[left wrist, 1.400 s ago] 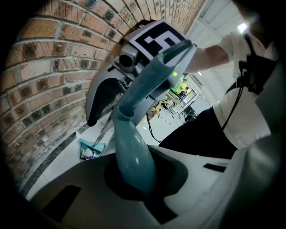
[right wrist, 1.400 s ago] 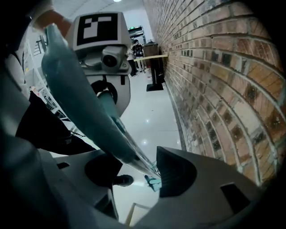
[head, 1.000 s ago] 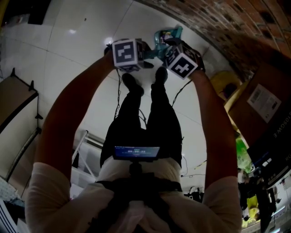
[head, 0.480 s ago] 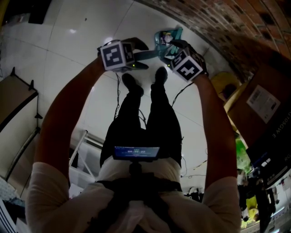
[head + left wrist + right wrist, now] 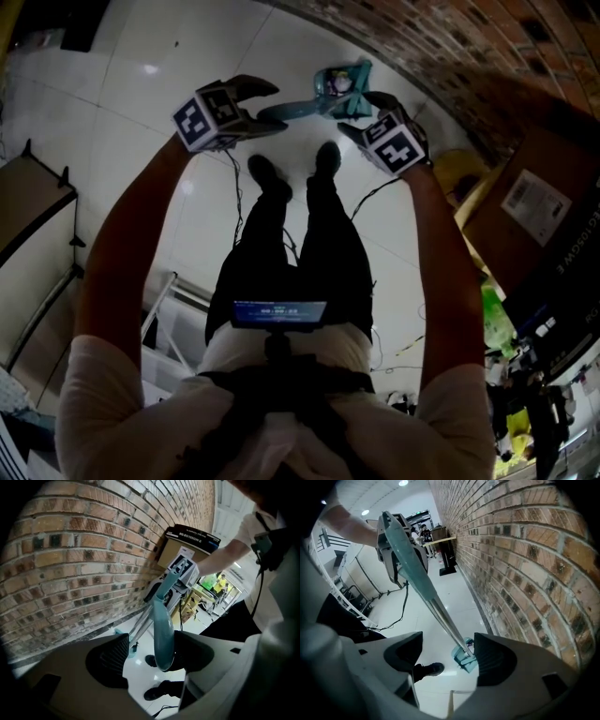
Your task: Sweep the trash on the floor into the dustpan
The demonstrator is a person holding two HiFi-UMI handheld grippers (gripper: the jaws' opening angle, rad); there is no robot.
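Both my grippers stand wide open, and both have just been opening. Nearest me, in my left gripper (image 5: 151,656), the rounded top end of the teal handle (image 5: 161,625) hangs in the gap. It is close beside one pad and well apart from the other, so nothing is clamped; whether it brushes the near pad I cannot tell. My right gripper (image 5: 447,656) is spread just as wide and grips nothing. The thin metal shaft (image 5: 445,620) crosses its gap close to one jaw, but I judge it lies beyond the tips, not between the pads. What the next move turns on is the long axis. From the handle top at my left jaws it slants steeply down and away from me, past my shoes (image 5: 267,173). It ends at the dustpan (image 5: 465,660), which sits on the pale floor (image 5: 187,84) at the foot of the brick wall (image 5: 525,573). The left gripper view shows two shafts side by side, so I take broom and pan to be standing together. Something pale lies in the pan, too small to name. My left hand is nearer the handle: it need only close, while my right would have to reach forward along the shaft. What props the handle up I cannot see, so it may topple.
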